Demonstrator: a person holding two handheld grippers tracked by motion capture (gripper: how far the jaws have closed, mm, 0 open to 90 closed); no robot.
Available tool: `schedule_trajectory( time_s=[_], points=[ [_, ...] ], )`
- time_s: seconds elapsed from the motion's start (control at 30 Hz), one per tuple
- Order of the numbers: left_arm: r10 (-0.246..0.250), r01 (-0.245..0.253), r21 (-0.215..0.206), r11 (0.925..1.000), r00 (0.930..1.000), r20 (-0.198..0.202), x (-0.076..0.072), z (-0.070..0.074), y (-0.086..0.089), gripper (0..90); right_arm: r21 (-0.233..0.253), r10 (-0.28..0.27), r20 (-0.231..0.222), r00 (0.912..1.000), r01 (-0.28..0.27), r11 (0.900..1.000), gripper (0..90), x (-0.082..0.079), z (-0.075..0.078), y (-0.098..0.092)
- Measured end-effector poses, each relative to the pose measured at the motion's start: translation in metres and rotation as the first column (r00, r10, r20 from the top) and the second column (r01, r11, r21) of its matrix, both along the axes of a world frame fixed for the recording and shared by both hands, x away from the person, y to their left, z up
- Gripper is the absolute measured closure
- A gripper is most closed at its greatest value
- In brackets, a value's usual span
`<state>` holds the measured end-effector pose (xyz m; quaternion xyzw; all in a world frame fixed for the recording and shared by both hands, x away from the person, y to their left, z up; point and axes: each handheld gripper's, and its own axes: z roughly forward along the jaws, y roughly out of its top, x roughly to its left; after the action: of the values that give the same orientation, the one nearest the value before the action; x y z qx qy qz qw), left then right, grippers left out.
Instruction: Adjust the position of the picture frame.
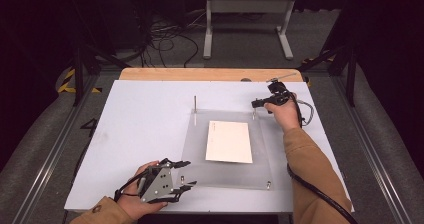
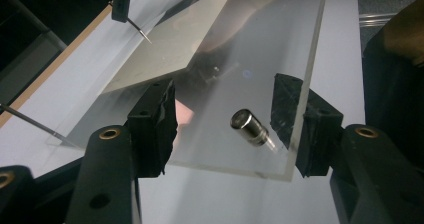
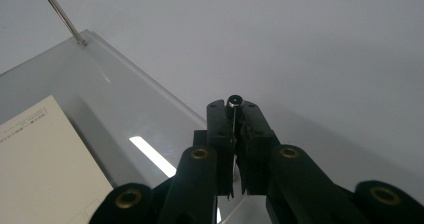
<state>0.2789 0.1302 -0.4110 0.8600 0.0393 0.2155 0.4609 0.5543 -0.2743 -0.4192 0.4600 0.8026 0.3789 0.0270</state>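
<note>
A clear acrylic plate (image 1: pixel 196 156) lies on the white board, with a cream paper sheet (image 1: pixel 229 141) at its middle. My left gripper (image 1: pixel 189 173) is open at the plate's near left corner. In the left gripper view its jaws (image 2: pixel 224 115) stand either side of a short metal stud (image 2: pixel 248 126) on the plate (image 2: pixel 270 49), apart from it. My right gripper (image 1: pixel 256 104) is at the far right corner, shut on a thin metal pin (image 3: pixel 233 102) that stands upright. A taller pin (image 1: pixel 195 104) rises at the far left corner (image 3: pixel 60 14).
The white board (image 1: pixel 145 129) covers a wooden table whose back edge (image 1: pixel 200 74) shows. Another short stud (image 1: pixel 268 185) stands at the plate's near right corner. Behind the table are a white frame (image 1: pixel 247 14) and loose cables (image 1: pixel 165 39) on the floor.
</note>
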Motion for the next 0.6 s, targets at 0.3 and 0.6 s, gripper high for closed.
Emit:
schedule_trajectory(
  time_s=[0.3, 0.6],
  points=[
    [-0.030, 0.031, -0.023, 0.9993, 0.9988, 0.039, 0.002, 0.013, -0.003, 52.9, -0.043, 0.020, 0.168, 0.9856, -0.013, 0.999, 68.4, -0.020, 0.015, -0.009],
    [-0.044, 0.040, -0.148, 0.9881, 0.9987, -0.023, 0.022, 0.039, 0.001, 58.4, 0.024, -0.010, 0.285, 0.9583, 0.003, 1.000, 62.5, -0.073, 0.034, -0.053]
  ],
)
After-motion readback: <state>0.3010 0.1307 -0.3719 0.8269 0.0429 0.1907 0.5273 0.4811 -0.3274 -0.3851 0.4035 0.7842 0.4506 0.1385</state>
